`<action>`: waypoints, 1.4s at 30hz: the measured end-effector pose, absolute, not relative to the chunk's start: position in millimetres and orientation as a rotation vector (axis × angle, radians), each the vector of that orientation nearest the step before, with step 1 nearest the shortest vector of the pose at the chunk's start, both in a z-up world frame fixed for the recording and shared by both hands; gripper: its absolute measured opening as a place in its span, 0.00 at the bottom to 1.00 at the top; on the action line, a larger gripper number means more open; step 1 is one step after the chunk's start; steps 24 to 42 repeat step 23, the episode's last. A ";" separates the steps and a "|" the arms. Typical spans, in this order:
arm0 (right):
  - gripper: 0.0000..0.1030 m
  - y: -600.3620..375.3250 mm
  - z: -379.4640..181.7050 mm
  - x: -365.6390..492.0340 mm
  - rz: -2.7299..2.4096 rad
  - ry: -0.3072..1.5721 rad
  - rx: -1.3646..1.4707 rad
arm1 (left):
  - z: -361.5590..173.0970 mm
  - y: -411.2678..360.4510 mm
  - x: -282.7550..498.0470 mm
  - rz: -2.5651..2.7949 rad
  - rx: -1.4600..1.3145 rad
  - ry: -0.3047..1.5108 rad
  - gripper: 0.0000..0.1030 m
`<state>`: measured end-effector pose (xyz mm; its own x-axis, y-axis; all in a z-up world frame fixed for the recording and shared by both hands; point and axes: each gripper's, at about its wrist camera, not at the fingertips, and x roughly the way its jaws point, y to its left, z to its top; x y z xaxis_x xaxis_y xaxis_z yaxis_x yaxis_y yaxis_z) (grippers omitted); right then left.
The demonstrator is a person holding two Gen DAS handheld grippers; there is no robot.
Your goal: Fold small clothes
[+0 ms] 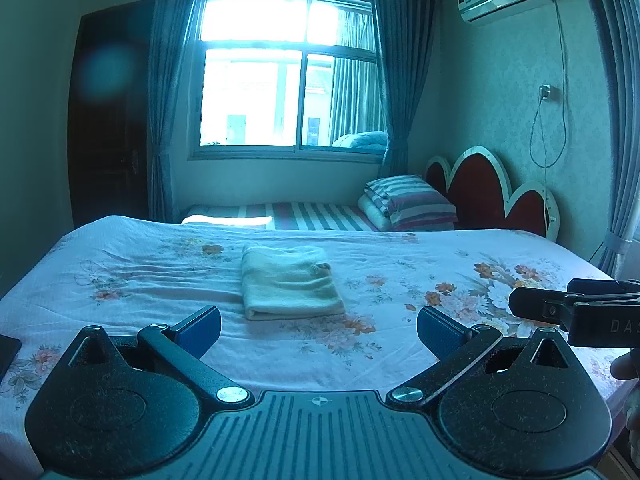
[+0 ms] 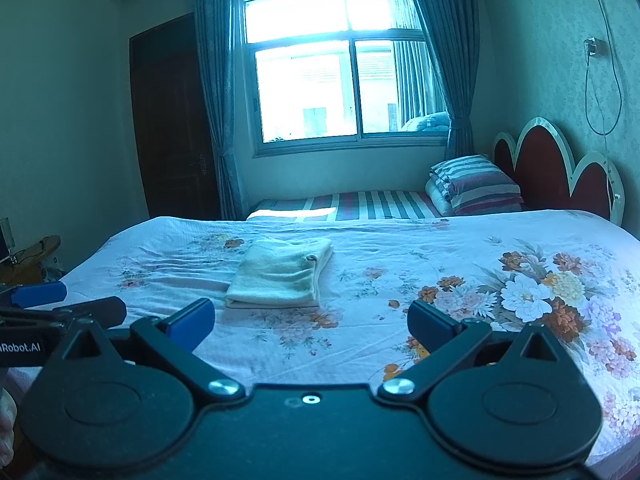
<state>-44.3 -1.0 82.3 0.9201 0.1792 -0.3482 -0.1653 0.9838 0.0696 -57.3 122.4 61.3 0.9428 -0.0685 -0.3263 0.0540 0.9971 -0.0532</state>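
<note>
Folded cream garment (image 1: 290, 282) lies flat on the floral bedspread (image 1: 400, 280) of the bed, at 12 o'clock from both claws, well apart from each. A small dark mark near its far right corner is too small to make out.

Left claw (image 1: 319, 330): fingers spread wide, nothing between them, hovering over the near bed edge. Right claw (image 2: 311, 324): fingers likewise apart and empty.

From the left wrist view, the right claw's tip enters at 3 o'clock, cut off by the frame. A dark flat object (image 1: 8, 350) at 9 o'clock is mostly cropped, unidentifiable. Striped pillow (image 2: 480, 184) sits beyond, by the headboard (image 2: 556, 164).
</note>
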 end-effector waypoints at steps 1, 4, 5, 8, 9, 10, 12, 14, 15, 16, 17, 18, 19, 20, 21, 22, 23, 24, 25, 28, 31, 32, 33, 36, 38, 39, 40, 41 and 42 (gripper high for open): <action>1.00 -0.4 82.3 -43.7 0.178 0.361 0.038 | 60.9 122.9 -56.7 -0.061 -0.045 0.334 1.00; 1.00 1.3 82.4 -42.8 0.180 0.363 0.038 | 60.6 123.5 -56.2 -0.058 -0.044 0.335 1.00; 1.00 1.9 82.1 -42.7 0.181 0.363 0.037 | 60.5 124.1 -56.1 -0.058 -0.046 0.336 1.00; 1.00 2.5 81.0 -41.9 0.181 0.367 0.034 | 60.0 124.4 -55.7 -0.055 -0.052 0.339 1.00; 1.00 2.7 81.0 -41.7 0.181 0.367 0.034 | 59.7 124.7 -55.2 -0.055 -0.051 0.340 1.00; 1.00 2.7 81.0 -41.7 0.181 0.367 0.033 | 59.7 124.6 -55.3 -0.054 -0.050 0.340 1.00; 1.00 2.8 80.8 -41.7 0.180 0.367 0.035 | 59.8 124.0 -53.4 -0.054 -0.047 0.341 1.00; 1.00 1.5 80.4 -41.4 0.179 0.367 0.034 | 59.7 124.0 -52.6 -0.055 -0.048 0.340 1.00; 1.00 0.1 79.9 -41.5 0.178 0.367 0.033 | 59.7 123.9 -52.4 -0.059 -0.049 0.337 1.00; 1.00 -0.5 79.4 -41.3 0.176 0.367 0.033 | 59.5 123.7 -51.5 -0.065 -0.048 0.333 1.00; 1.00 -1.6 79.1 -40.8 0.176 0.368 0.032 | 59.3 123.4 -51.1 -0.072 -0.044 0.333 1.00; 1.00 -1.5 79.2 -40.8 0.177 0.368 0.032 | 59.3 123.0 -50.7 -0.079 -0.041 0.335 1.00; 1.00 -2.1 78.9 -40.5 0.176 0.370 0.032 | 59.3 122.8 -50.6 -0.083 -0.037 0.331 1.00; 1.00 -3.1 78.7 -40.2 0.177 0.371 0.031 | 59.7 122.5 -50.4 -0.086 -0.037 0.328 1.00; 1.00 -3.2 78.6 -40.1 0.178 0.370 0.031 | 60.0 122.2 -50.2 -0.090 -0.038 0.328 1.00; 1.00 -3.1 78.6 -39.8 0.178 0.370 0.032 | 60.3 121.8 -49.5 -0.094 -0.038 0.332 1.00; 1.00 -3.8 78.7 -39.6 0.178 0.369 0.032 | 60.4 121.1 -49.2 -0.094 -0.037 0.335 1.00; 1.00 -3.8 78.7 -39.6 0.178 0.369 0.032 | 60.4 121.1 -49.2 -0.094 -0.037 0.335 1.00; 1.00 -3.8 78.7 -39.6 0.178 0.369 0.032 | 60.4 121.1 -49.2 -0.094 -0.037 0.335 1.00; 1.00 -3.8 78.7 -39.6 0.178 0.369 0.032 | 60.4 121.1 -49.2 -0.094 -0.037 0.335 1.00; 1.00 -3.8 78.7 -39.6 0.178 0.369 0.032 | 60.4 121.1 -49.2 -0.094 -0.037 0.335 1.00; 1.00 -3.8 78.7 -39.6 0.178 0.369 0.032 | 60.4 121.1 -49.2 -0.094 -0.037 0.335 1.00; 1.00 -3.8 78.7 -39.6 0.178 0.369 0.032 | 60.4 121.1 -49.2 -0.094 -0.037 0.335 1.00; 1.00 -3.8 78.7 -39.6 0.178 0.369 0.032 | 60.4 121.1 -49.2 -0.094 -0.037 0.335 1.00; 1.00 -3.8 78.7 -39.6 0.178 0.369 0.032 | 60.4 121.1 -49.2 -0.094 -0.037 0.335 1.00; 1.00 -3.8 78.7 -39.6 0.178 0.369 0.032 | 60.4 121.1 -49.2 -0.094 -0.037 0.335 1.00; 1.00 -3.8 78.7 -39.6 0.178 0.369 0.032 | 60.4 121.1 -49.2 -0.094 -0.037 0.335 1.00; 1.00 -3.8 78.7 -39.6 0.178 0.369 0.032 | 60.4 121.1 -49.2 -0.094 -0.037 0.335 1.00; 1.00 -3.8 78.7 -39.6 0.178 0.369 0.032 | 60.4 121.1 -49.2 -0.094 -0.037 0.335 1.00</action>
